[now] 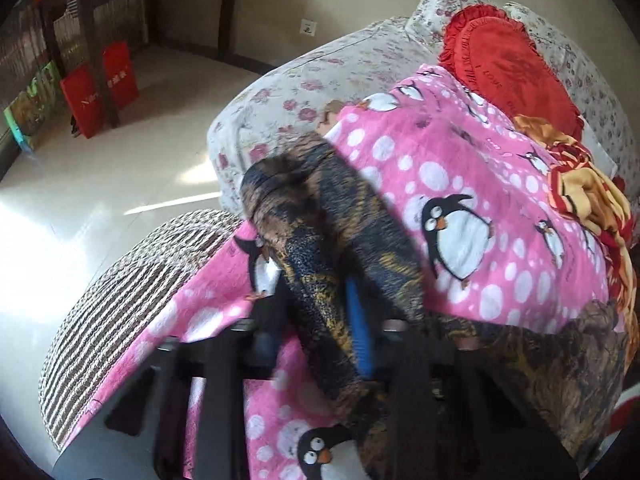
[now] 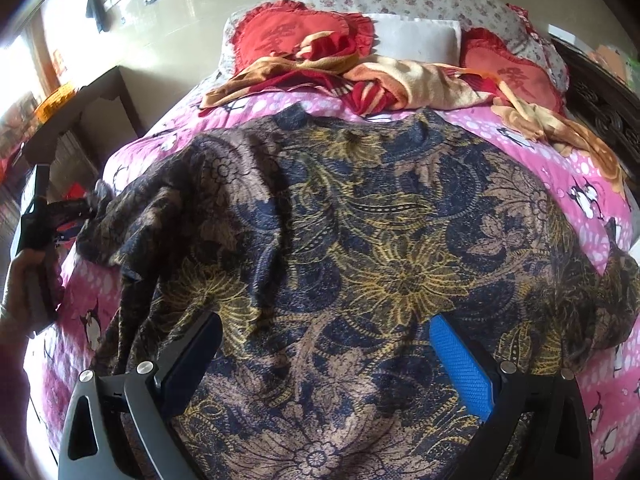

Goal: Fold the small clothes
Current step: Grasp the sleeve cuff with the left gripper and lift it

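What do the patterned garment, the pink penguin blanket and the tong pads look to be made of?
Patterned garment: thin, soft woven or knit fabric, matte; it drapes and wrinkles, bunching in the left tongs.
Pink penguin blanket: looks like fleece, fuzzy matte print.
Pads of the right tongs: blue, fine dimpled texture, probably rubber or textured plastic.

Right gripper [image 2: 326, 354]: black frame, silver screws, blue ribbed pads [image 2: 460, 356]; left gripper [image 1: 320, 320]: black, blue pad; bare-skinned hand [image 2: 18, 280].

Sunlit glossy floor [image 1: 80, 200] beside a bed [image 1: 320, 76]; dark wooden table [image 1: 92, 8].
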